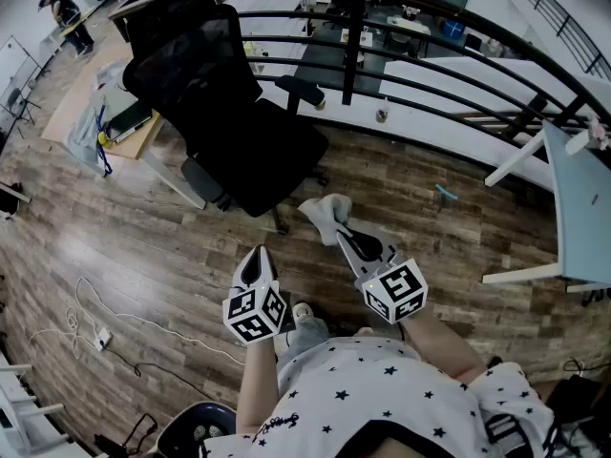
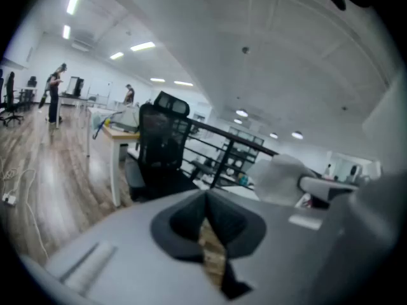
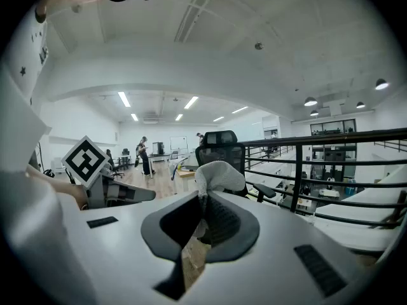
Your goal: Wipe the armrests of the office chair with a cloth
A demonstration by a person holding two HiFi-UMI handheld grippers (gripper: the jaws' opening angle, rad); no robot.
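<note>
Judging by how things lie, no wiping has begun. The crumpled white cloth point(image 1: 325, 208) is pinched between the jaws of the right tool point(image 1: 338, 231), just short of the black mesh-backed office chair point(image 1: 239, 132), in front of its seat and touching no part of it. Both armrests are left to do: the dark armrest point(image 1: 304, 88) on the chair's side facing the black metal railing point(image 1: 430, 27), and the greyer armrest point(image 1: 202, 181) on the chair's opposite side.

The left tool point(image 1: 258, 254) hangs farther from the chair than the cloth does. Its jaws are pressed together with nothing between them, as the left gripper view shows.

The cloth looks soft and thick, bunched into a rounded wad above the right tool's ribbed jaw pads. The chair's back is see-through mesh with a headrest, and its seat is a broad dark cushion. Each armrest is a flat, elongated pad with rounded ends. The chair stands on a wood-plank floor point(image 1: 143, 246) with a slight sheen.
</note>
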